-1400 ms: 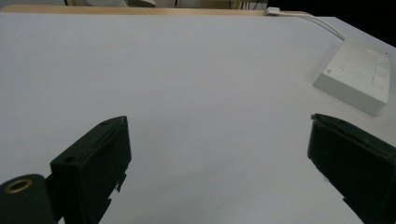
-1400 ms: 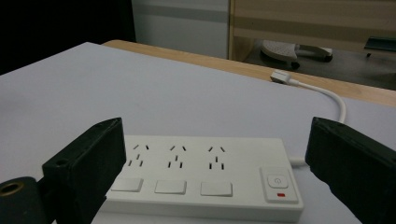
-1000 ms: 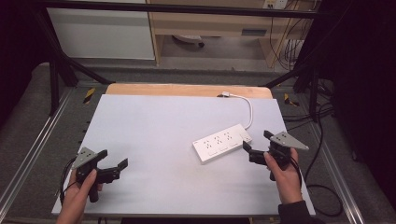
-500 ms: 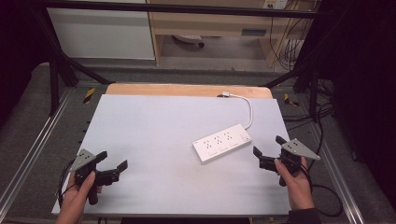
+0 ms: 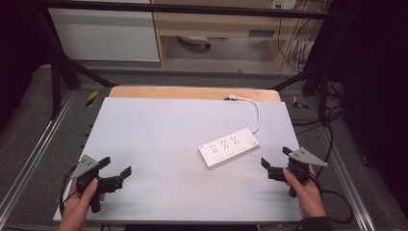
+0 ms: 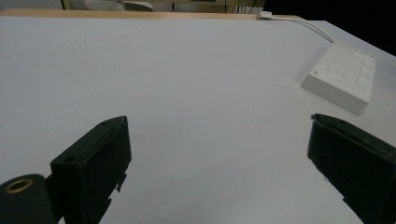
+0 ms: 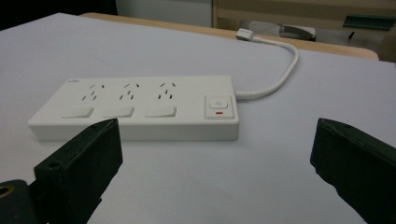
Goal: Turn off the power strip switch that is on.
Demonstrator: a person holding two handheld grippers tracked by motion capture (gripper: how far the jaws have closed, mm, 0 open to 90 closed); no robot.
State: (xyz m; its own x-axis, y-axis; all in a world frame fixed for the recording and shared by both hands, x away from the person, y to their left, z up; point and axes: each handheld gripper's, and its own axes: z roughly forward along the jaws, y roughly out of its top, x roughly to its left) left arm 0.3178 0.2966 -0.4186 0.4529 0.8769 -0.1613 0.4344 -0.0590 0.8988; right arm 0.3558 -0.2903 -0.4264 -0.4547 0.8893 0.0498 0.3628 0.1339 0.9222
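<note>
Black left tool (image 5: 115, 169) wide, empty | right tool (image 5: 274, 162) wide, empty, nr power strip (image 5: 229, 147)

power strip (image 7: 135, 108), markings perhaps too small, no readable text

My table (image 5: 159, 130) has a pale grey-white top with a wooden strip (image 5: 192, 93) along its far edge. Beyond it, at the upper middle of the frame, stands a wooden bench (image 5: 226, 24); a white cabinet (image 5: 103, 33) fills the upper left. Grey floor (image 5: 29, 125) flanks me, black frame bars (image 5: 57, 72) rise, and the room's upper right lies dark.
</note>
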